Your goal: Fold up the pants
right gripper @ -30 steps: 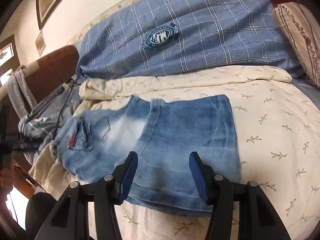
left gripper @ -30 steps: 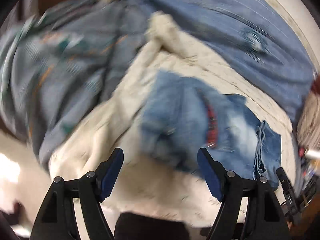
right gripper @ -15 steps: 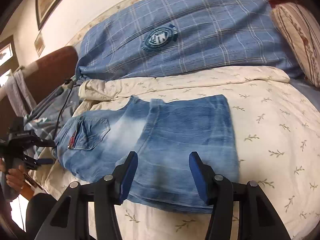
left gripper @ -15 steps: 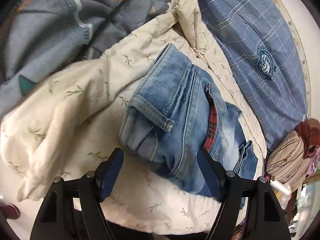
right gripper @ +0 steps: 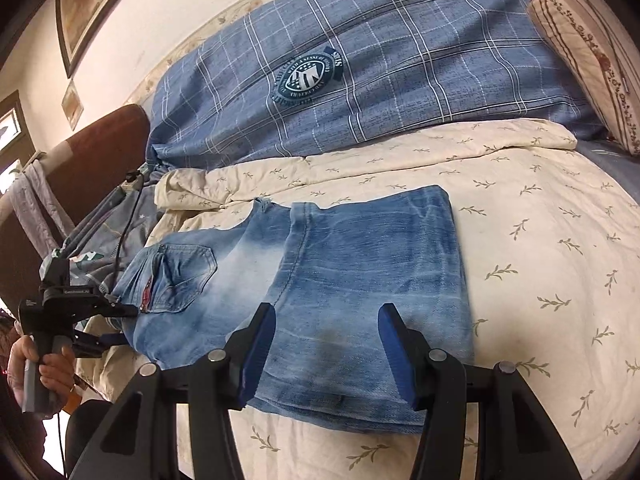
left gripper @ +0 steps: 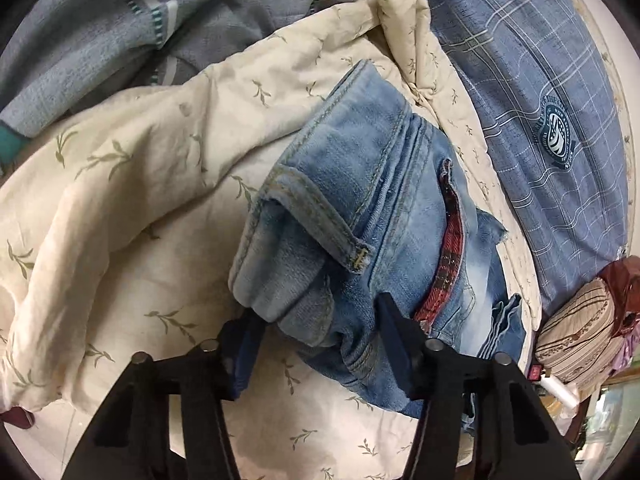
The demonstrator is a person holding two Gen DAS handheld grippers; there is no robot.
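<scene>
Denim pants, one pair, lie part-folded at frame centre on the cream quilt. Left gripper is closing w/ the bunched waistband between its jaws; can't tell if pads bite yet. Risk: thick bunch slips, or quilt gets pinched too. Right gripper hangs half-wide over the leg fold, empty. Count: 2 grippers, 1 plaid blanket, 1 pillow.

Bed; leaf-print quilt, jeans
</scene>
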